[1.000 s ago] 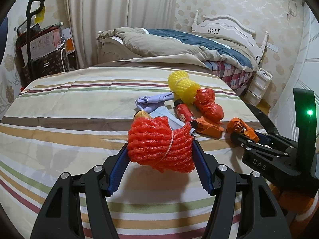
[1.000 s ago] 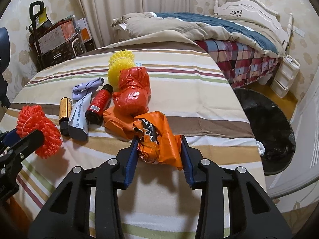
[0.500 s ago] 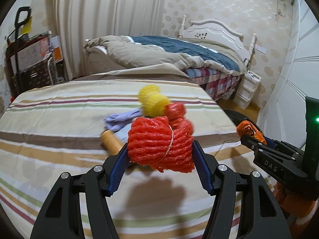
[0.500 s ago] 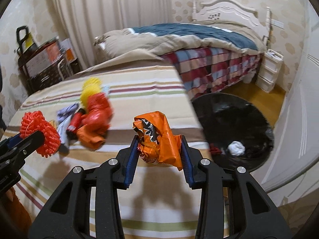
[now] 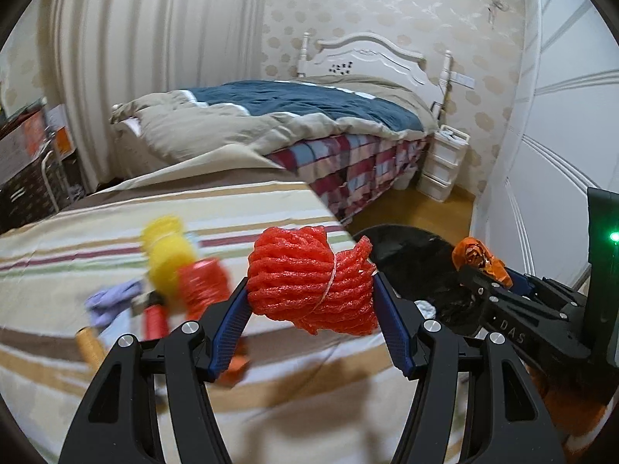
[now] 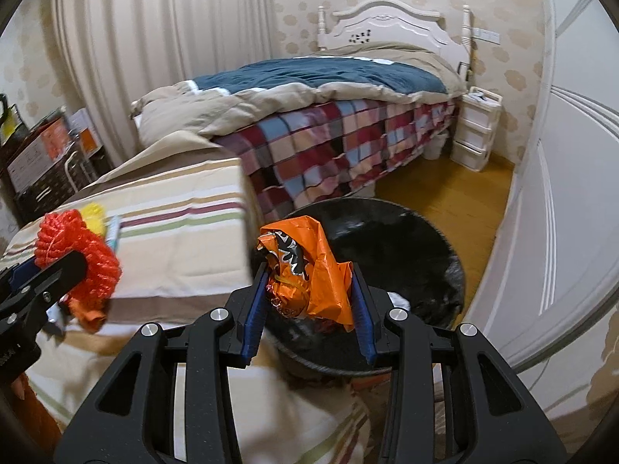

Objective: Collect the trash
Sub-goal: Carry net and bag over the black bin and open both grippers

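My left gripper [image 5: 311, 294] is clamped on a red foam-net bundle [image 5: 309, 284], held above the striped bedspread [image 5: 77, 239]. My right gripper [image 6: 309, 294] is squeezing a crumpled orange wrapper [image 6: 305, 270] over the black trash bin [image 6: 406, 239] on the floor beside the bed. A yellow foam net [image 5: 166, 255], a red bottle [image 5: 154, 319] and a purple scrap [image 5: 110, 297], all blurred, lie on the spread.

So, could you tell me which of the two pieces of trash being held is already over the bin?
The orange wrapper in the right gripper: it hangs above the black bin, while the red foam net in the left gripper is over the striped bed.
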The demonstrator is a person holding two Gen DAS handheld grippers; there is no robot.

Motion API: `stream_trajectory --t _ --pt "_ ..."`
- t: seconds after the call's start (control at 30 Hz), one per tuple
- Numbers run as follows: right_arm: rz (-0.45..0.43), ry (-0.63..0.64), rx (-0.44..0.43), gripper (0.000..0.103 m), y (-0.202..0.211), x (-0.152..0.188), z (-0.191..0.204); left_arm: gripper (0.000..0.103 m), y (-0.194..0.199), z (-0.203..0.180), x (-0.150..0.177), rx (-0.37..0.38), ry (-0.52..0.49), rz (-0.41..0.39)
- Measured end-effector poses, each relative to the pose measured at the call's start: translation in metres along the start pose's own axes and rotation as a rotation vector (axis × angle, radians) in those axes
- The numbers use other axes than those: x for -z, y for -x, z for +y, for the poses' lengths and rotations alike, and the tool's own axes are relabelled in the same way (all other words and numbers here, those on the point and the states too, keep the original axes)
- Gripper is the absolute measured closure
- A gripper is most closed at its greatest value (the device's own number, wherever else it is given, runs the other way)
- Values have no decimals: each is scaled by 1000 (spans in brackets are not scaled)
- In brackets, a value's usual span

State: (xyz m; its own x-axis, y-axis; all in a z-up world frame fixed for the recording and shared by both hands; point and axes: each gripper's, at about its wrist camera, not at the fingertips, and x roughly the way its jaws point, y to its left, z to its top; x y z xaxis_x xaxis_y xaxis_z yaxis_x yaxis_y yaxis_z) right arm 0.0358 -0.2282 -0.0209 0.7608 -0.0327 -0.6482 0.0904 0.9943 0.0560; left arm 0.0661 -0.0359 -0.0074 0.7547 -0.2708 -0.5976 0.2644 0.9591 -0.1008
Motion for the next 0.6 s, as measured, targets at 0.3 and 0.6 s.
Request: stream_trajectory --t 0.3,0.6 --pt "9 -29 33 65 -26 -12 -34 41 -53 -36 -16 23 -24 56" --pt "34 -43 48 65 -50 -16 -49 41 -94 -51 -24 -5 -41 109"
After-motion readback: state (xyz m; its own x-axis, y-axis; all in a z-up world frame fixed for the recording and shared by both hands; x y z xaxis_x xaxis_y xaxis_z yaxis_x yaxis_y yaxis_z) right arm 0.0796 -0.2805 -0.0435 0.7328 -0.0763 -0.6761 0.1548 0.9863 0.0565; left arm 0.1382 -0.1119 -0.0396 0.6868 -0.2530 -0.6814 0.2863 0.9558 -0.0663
